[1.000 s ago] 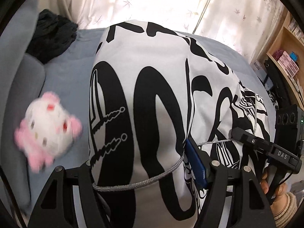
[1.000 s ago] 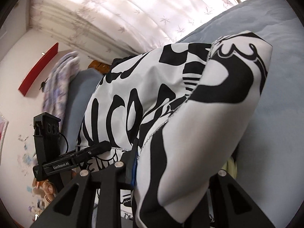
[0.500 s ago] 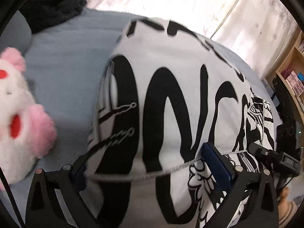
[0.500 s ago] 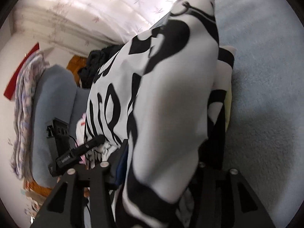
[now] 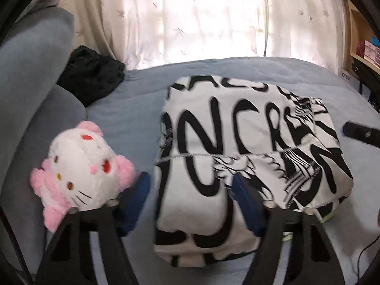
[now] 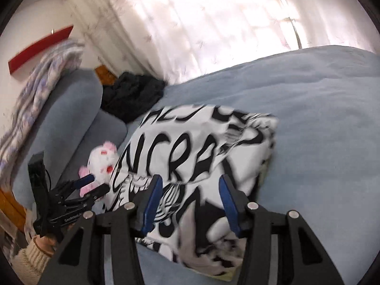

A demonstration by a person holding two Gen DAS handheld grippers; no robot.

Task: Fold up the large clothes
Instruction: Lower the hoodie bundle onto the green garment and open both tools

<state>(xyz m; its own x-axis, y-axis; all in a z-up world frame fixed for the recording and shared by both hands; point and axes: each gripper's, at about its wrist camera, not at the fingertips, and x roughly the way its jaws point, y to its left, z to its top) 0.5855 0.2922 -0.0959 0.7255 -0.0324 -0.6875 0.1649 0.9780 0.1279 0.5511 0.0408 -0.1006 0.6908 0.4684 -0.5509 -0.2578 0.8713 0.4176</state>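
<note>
A white garment with bold black lettering [image 5: 237, 147] lies folded into a thick rectangle on the blue-grey bed [image 5: 133, 109]. It also shows in the right wrist view [image 6: 190, 156]. My left gripper [image 5: 190, 190] is open and empty, its blue-padded fingers [image 5: 135, 199] spread over the garment's near left edge. My right gripper [image 6: 190, 194] is open and empty above the garment's near right part. The left gripper shows at the left of the right wrist view [image 6: 91, 184].
A pink and white plush cat [image 5: 78, 173] lies left of the garment, touching the left finger. A black knitted garment [image 5: 90, 78] is heaped at the back left. A grey cushion [image 5: 30, 71] lines the left side. A wooden shelf [image 5: 365, 42] stands at the right.
Both grippers have let go of the garment and opened. The fabric has dropped flat onto the bed as a folded stack, and both grippers have pulled back from it.
</note>
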